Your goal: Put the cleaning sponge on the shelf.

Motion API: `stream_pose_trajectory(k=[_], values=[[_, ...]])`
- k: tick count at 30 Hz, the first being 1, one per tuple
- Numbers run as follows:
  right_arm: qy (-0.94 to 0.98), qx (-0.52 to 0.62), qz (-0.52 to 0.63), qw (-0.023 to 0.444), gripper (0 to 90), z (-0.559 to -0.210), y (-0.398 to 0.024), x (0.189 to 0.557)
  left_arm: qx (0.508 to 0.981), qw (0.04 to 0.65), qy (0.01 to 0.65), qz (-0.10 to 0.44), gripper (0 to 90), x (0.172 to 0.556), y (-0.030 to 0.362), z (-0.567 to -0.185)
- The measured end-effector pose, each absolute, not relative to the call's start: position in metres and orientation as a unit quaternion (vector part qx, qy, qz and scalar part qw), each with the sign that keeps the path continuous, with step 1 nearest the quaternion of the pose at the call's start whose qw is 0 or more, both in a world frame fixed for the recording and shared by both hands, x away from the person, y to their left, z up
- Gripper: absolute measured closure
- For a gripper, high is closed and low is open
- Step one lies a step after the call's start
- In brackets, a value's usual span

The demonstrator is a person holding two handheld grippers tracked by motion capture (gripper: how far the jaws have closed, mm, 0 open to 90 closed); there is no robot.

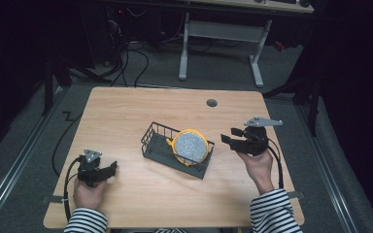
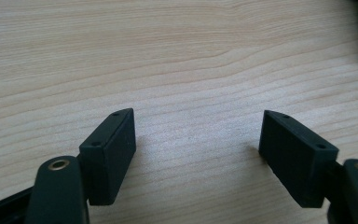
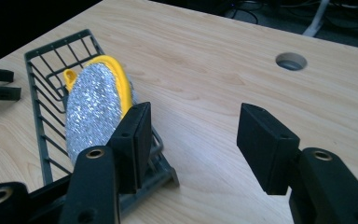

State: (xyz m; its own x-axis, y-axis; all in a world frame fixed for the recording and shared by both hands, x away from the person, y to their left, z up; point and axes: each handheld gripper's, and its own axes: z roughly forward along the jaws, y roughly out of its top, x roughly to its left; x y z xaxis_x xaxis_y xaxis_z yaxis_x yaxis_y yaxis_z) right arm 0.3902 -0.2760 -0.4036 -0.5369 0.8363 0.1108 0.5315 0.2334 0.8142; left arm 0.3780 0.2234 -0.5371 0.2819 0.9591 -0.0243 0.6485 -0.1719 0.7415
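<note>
A round scrubbing pad [image 1: 190,145] with a silver glitter face and a yellow rim leans on edge inside a dark wire basket [image 1: 153,136] in the middle of the table. In the right gripper view the pad [image 3: 93,105] stands in the basket [image 3: 51,51] just left of my jaws. My right gripper [image 1: 229,138] hovers beside the basket's right end, open [image 3: 193,140], nothing between its jaws. My left gripper [image 1: 109,170] rests near the table's front left, open [image 2: 198,154] over bare wood.
The wooden table [image 1: 126,107] has a round cable hole [image 1: 211,103] at the back right, also seen as the hole [image 3: 291,61] ahead of the right jaws. A white-legged desk [image 1: 221,34] stands on the floor behind. Cables trail off the table's left side.
</note>
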Motion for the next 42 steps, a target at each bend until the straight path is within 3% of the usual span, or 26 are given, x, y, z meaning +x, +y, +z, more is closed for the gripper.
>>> stream_pose_trajectory(k=[7,21,42], values=[[0.746,0.460,0.441,0.190,46.3,-0.406,-0.297,0.378,0.729,0.331,0.552,0.234,27.5,0.378,0.223,-0.537],[0.723,0.503,0.440,0.177,47.1,-0.446,-0.332,0.361,0.730,0.330,0.551,0.234,27.4,0.378,0.223,-0.537],[0.708,0.537,0.423,0.176,44.0,-0.492,-0.347,0.351,0.730,0.328,0.551,0.235,27.4,0.378,0.223,-0.537]])
